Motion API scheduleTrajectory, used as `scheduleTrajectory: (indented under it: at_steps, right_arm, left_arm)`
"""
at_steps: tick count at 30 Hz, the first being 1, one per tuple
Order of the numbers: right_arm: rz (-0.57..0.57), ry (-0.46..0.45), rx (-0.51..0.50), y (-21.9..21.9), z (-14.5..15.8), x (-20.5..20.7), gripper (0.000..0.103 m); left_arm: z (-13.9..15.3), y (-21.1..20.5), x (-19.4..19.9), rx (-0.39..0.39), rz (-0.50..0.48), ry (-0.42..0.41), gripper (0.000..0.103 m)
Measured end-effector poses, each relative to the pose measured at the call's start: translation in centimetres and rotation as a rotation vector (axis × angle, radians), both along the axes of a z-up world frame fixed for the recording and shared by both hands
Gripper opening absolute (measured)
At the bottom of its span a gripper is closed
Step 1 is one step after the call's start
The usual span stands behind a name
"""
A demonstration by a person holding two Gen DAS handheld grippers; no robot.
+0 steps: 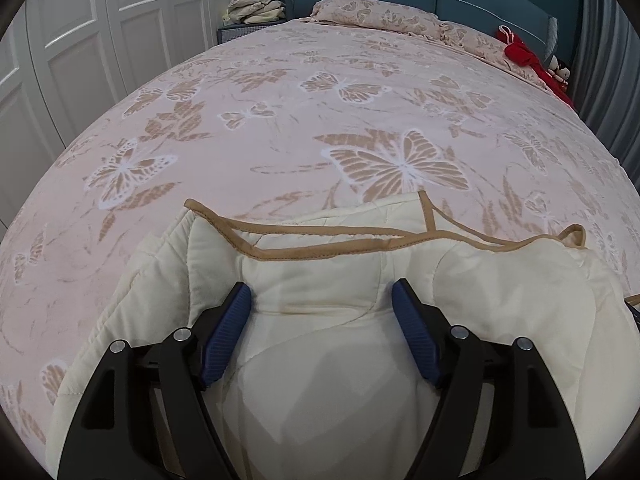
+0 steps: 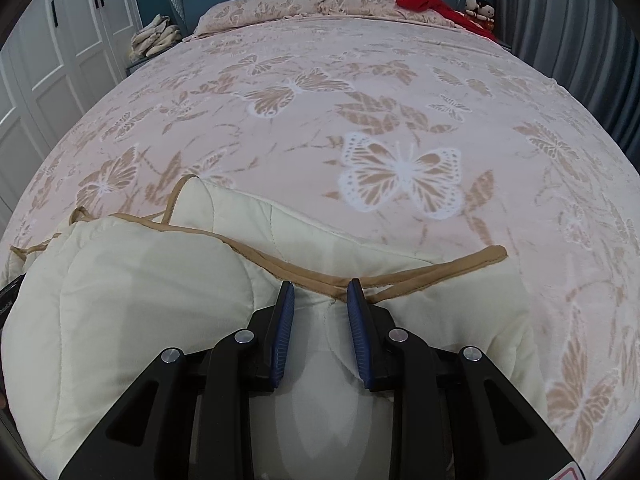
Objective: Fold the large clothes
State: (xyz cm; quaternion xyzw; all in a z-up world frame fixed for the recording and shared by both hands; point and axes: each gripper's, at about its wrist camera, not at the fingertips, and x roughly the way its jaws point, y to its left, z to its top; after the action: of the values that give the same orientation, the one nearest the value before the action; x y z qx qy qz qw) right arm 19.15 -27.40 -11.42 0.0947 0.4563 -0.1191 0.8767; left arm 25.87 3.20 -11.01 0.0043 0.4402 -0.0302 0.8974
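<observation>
Folding looks well along: the quilt (image 1: pixel 328 340) lies doubled at lower frame; left gripper (image 1: pixel 322 300) spread wide, right gripper (image 2: pixel 321 298) narrow, pinching its trim.

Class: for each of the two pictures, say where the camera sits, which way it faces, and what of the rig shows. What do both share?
Left wrist: on the left gripper, facing up the bed to the headboard; fingers spread over the cream quilt.
Right wrist: on the right gripper, facing likewise; fingers closed on the quilt's tan edge.
Shared: quilt, bed, pillows, red cloth.
</observation>
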Motion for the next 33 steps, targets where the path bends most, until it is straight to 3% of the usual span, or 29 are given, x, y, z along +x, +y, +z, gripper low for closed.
scheduleTrajectory:
  at_steps: [7, 9, 12, 13, 14, 18, 19, 20, 21, 23, 24, 25, 26, 27, 30, 33]
  right_arm:
    - [0.000, 0.034, 0.040, -0.5, 0.4, 0.6, 0.026]
    - [-0.008, 0.026, 0.081, -0.2, 3.1, 0.0, 0.031]
    - [0.082, -0.058, 0.104, 2.5, 7.5, -1.4, 0.034]
    - [0.134, -0.072, 0.117, 4.2, 8.6, -1.4, 0.046]
    - [0.167, -0.067, 0.128, 5.3, 8.8, -1.2, 0.054]
    - [0.244, 0.004, 0.144, 10.1, 6.8, 2.0, 0.054]
    - [0.246, 0.018, 0.153, 10.6, 6.3, 2.6, 0.054]
    - [0.245, 0.039, 0.177, 11.1, 5.5, 3.4, 0.051]
    - [0.237, 0.058, 0.198, 11.4, 4.6, 4.0, 0.048]
    - [0.223, 0.089, 0.208, 11.5, 3.2, 4.8, 0.024]
    - [0.222, 0.107, 0.214, 11.7, 2.3, 5.3, 0.016]
    - [0.223, 0.115, 0.221, 11.7, 1.9, 5.5, 0.003]
    - [0.220, 0.116, 0.220, 11.9, 1.7, 5.7, 0.002]
    - [0.221, 0.096, 0.211, 12.1, 2.0, 5.9, 0.001]
    - [0.229, 0.055, 0.185, 12.7, 2.9, 6.3, 0.001]
    - [0.237, 0.103, 0.169, 13.0, 0.7, 7.6, 0.001]
  left_arm:
    - [0.7, 0.1, 0.6, 0.001, -0.022, 0.051, 0.071]
    - [2.9, 2.0, 0.0, -0.089, -0.031, 0.057, 0.071]
    - [5.9, 6.6, -1.1, -0.217, 0.008, 0.042, 0.084]
    - [6.2, 8.2, -0.9, -0.246, 0.036, 0.057, 0.084]
    - [6.1, 9.1, -0.6, -0.272, 0.053, 0.075, 0.084]
    - [3.7, 12.6, 1.3, -0.383, 0.135, 0.183, 0.083]
    - [2.9, 13.1, 1.7, -0.430, 0.146, 0.208, 0.077]
    - [2.5, 13.2, 1.8, -0.450, 0.149, 0.220, 0.065]
    - [2.2, 13.1, 1.9, -0.460, 0.146, 0.224, 0.060]
    - [2.2, 12.8, 2.0, -0.428, 0.140, 0.198, 0.041]
    - [2.3, 12.7, 2.1, -0.426, 0.140, 0.183, 0.036]
    - [2.5, 12.8, 2.1, -0.440, 0.144, 0.173, 0.028]
    - [2.7, 12.9, 2.2, -0.453, 0.144, 0.164, 0.019]
    - [2.9, 12.9, 2.4, -0.461, 0.142, 0.152, 0.018]
    - [2.9, 12.3, 2.8, -0.393, 0.136, 0.123, 0.016]
    - [1.7, 12.0, 3.1, -0.335, 0.136, 0.129, 0.016]
